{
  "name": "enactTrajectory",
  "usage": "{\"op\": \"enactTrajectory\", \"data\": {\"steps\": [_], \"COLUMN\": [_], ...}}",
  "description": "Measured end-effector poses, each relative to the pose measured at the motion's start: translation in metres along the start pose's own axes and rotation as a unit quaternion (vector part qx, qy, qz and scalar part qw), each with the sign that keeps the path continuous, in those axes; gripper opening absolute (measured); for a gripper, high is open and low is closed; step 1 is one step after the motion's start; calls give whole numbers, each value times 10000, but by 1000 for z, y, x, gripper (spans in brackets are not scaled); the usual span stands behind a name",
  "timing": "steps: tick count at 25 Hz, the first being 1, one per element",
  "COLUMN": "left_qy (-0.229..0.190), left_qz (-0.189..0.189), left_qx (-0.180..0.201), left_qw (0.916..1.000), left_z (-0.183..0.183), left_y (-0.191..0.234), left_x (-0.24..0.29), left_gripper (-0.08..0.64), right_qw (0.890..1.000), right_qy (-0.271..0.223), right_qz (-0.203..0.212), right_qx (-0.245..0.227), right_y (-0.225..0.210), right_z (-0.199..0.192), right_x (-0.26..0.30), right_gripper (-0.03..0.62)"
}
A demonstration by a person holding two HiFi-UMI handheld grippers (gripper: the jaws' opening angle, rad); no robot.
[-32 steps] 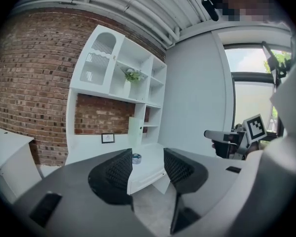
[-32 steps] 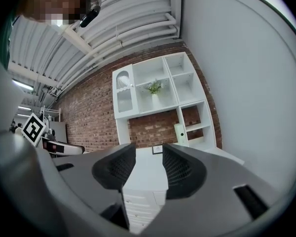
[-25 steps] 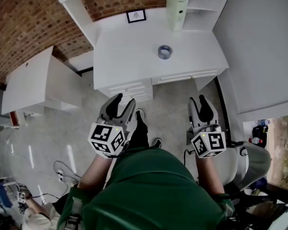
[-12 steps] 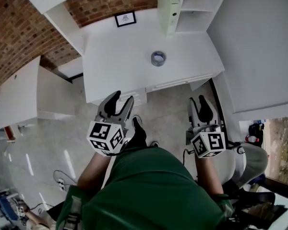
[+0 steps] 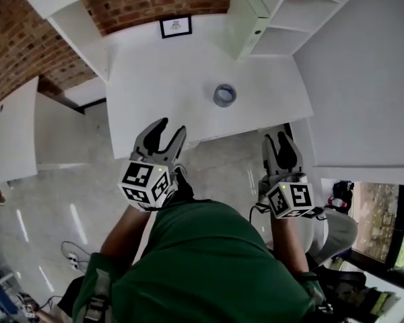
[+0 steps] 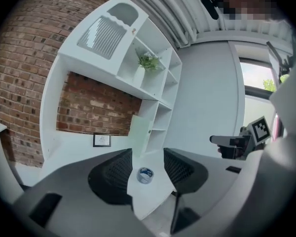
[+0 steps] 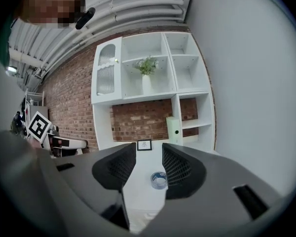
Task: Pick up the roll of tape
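A grey roll of tape (image 5: 224, 95) lies flat near the middle of a white desk (image 5: 155, 93); it shows too as the tape roll (image 6: 145, 175) and the tape roll (image 7: 159, 180) far ahead between each gripper's jaws. My left gripper (image 5: 165, 132) hovers at the desk's near edge, left of the tape, open with nothing between its fingers. My right gripper (image 5: 281, 140) hangs just short of the desk's near right corner, open and empty. Neither gripper touches the tape.
A small framed picture (image 5: 175, 26) stands at the back of the desk against the brick wall. A white shelf unit (image 5: 269, 19) rises at the desk's right, with a pale green binder (image 7: 173, 130) beside it. A plant in a vase (image 7: 146, 70) sits on a high shelf.
Both grippers and the person have moved forward toward the desk. The tape now lies much closer ahead of them. The jaws stand as open as before.
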State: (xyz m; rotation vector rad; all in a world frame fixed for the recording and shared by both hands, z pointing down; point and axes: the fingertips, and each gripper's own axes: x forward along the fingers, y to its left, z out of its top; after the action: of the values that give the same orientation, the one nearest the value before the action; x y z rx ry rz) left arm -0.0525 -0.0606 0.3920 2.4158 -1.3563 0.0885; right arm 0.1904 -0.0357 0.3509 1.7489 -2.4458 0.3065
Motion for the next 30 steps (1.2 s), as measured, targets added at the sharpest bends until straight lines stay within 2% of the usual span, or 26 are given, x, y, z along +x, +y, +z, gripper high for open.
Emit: {"op": "enactTrajectory", "data": {"steps": [4, 8, 13, 17, 25, 30], "left_qy": [-43, -14, 99, 155, 425, 642], "left_qz": [147, 338, 477, 606, 1324, 1908], "left_qx": [-243, -391, -545, -667, -962, -1072], "left_qw": [9996, 9987, 9973, 9958, 9856, 9736], "left_z": [1, -3, -10, -18, -39, -50], "left_y": [46, 86, 101, 98, 85, 82], "left_x": [11, 15, 25, 45, 92, 116], "left_gripper": [212, 212, 212, 212, 212, 212], "right_qw": [9981, 9960, 9917, 9845, 9547, 9272], "right_qy": [193, 417, 821, 1146, 1803, 2363], "right_qz": [51, 211, 528, 953, 2109, 2713], "right_qx": [-582, -755, -842, -920, -1074, -1044], "right_y": [13, 25, 26, 16, -3, -23], "right_z": [3, -8, -32, -58, -113, -150], "right_x": [41, 81, 122, 157, 218, 254], "right_gripper": [163, 163, 164, 164, 164, 164]}}
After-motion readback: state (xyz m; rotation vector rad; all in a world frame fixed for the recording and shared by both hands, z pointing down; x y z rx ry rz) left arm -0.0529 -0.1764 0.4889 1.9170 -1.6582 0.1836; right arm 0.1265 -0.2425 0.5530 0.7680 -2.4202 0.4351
